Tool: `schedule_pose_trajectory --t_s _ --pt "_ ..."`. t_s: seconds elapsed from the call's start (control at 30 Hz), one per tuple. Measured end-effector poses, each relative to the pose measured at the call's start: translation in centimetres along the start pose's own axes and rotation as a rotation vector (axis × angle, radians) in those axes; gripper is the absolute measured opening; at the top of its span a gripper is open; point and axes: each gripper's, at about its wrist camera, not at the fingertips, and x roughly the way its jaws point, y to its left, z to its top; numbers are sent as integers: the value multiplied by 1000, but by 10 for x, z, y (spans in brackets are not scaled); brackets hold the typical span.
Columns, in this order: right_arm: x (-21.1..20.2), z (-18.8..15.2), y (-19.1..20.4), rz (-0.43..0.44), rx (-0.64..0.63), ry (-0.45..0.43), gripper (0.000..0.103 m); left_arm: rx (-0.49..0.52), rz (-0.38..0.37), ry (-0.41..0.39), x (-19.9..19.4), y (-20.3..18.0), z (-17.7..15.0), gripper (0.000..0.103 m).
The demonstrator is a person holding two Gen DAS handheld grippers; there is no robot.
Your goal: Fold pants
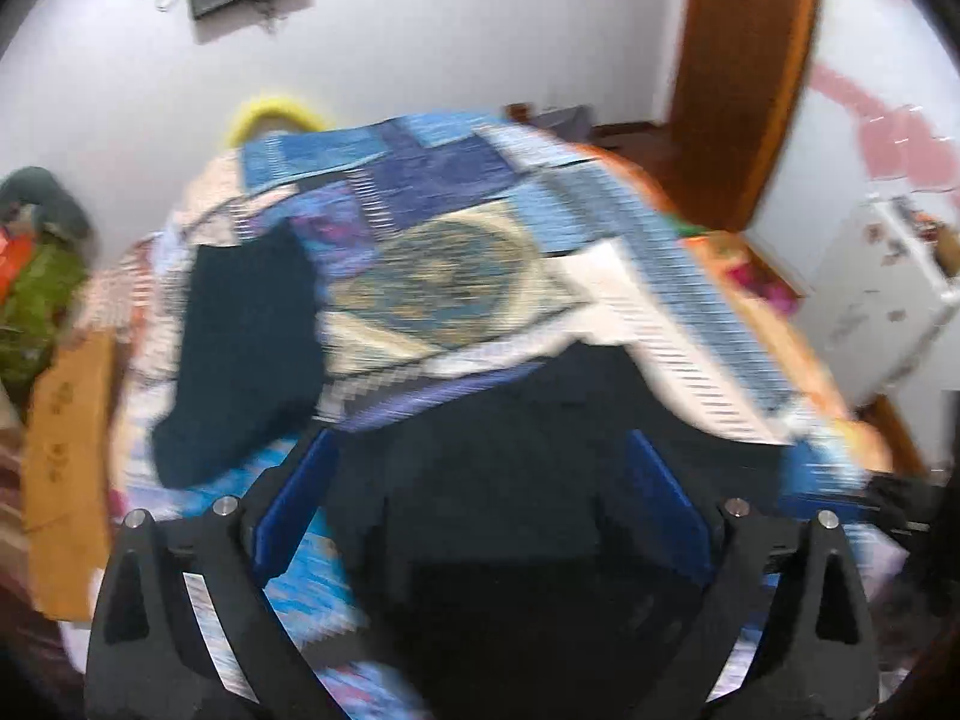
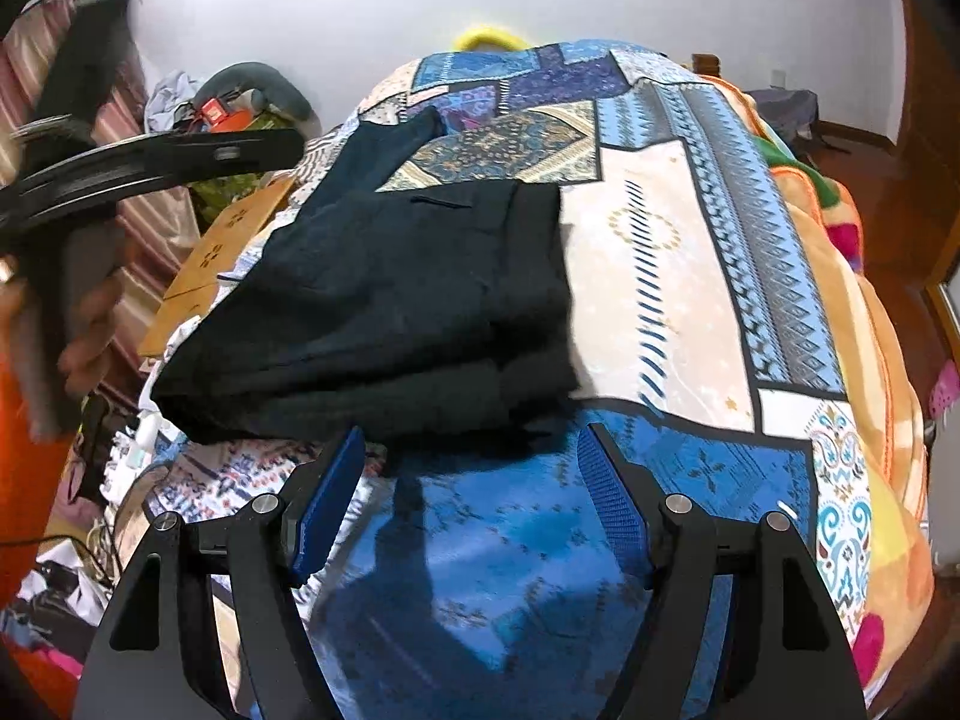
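pants point(image 2: 384, 300), dark and folded over into a thick stack, lie on a blue patterned bedspread point(image 2: 678, 276), one leg trailing toward the far wall. the right gripper point(image 2: 471, 462) hovers just short of the stack's near edge, jaws moderately apart, holding nothing. the left gripper point(image 1: 480, 468), in a blurred view, stands wide above dark fabric, its blue pads point(image 1: 666, 504) not pressing on it.

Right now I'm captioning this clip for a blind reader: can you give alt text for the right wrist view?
Dark pants lie folded on a blue patchwork bedspread, just beyond the open, empty right claw. At the left edge, a hand grips the other tool's handle.
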Motion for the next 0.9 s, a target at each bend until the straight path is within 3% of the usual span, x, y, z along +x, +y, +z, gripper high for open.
schedule_pose_trajectory --t_s 0.2,0.33,0.57,0.67,0.8,0.9 --pt "17 7 3 17 -2 25 70 2 107 154 80 50 -1 97" --pt "23 16 -5 7 -8 24 70 3 98 221 113 67 -23 102" --pt "32 37 -22 -59 -16 13 70 -16 71 196 87 79 -61 102" --pt "30 42 -27 -113 -26 0 70 -86 58 186 64 82 -84 102" --pt "14 41 -31 -148 -17 -32 70 -142 59 183 41 75 -104 102" --pt "-4 40 -28 -146 -17 -69 70 -176 18 186 24 63 -119 102"
